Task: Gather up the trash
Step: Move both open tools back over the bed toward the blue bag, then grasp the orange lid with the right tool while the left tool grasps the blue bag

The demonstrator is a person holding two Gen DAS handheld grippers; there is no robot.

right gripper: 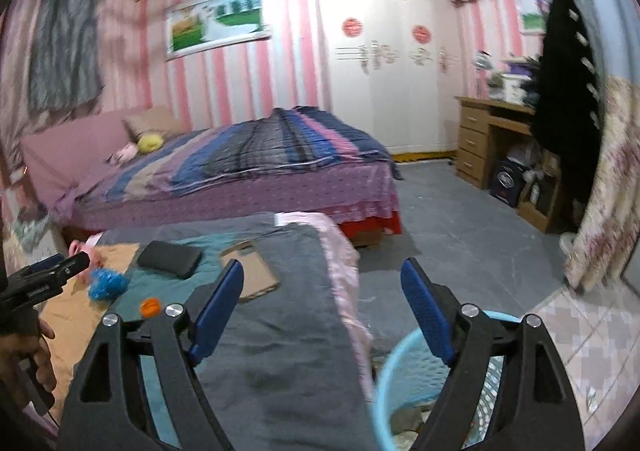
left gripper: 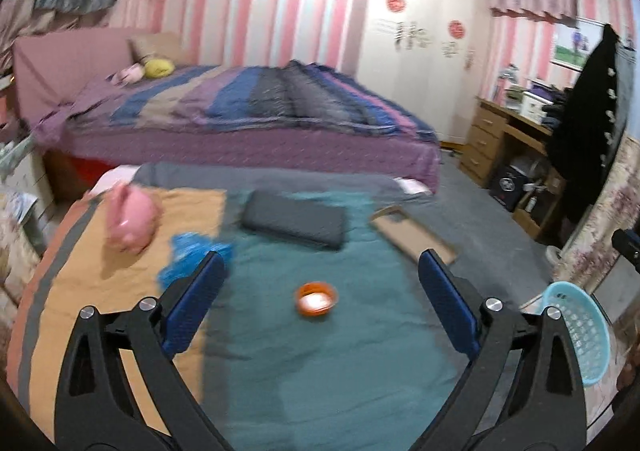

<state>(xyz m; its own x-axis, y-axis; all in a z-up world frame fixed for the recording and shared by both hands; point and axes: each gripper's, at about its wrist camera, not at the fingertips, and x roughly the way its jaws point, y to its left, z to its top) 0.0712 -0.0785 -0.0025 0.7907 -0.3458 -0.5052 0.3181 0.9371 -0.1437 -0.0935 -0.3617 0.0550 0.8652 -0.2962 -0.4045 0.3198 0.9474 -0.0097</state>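
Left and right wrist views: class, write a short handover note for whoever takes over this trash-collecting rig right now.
Left claw: open, empty, over the cloth-covered surface.
Right claw: open, empty, above the light blue basket.
On the surface: orange cap, blue scrunched piece, cardboard sheet, pink toy, dark case.
Done: something already lies in the basket.
Left: the remaining trash.

A cloth-covered surface (left gripper: 320,371), teal, tan and grey, bears a pink piggy bank (left gripper: 130,221), a blue fluffy scrap (left gripper: 192,257), a dark grey case (left gripper: 294,224), a cardboard piece (left gripper: 414,235) and an orange cap (left gripper: 316,299).
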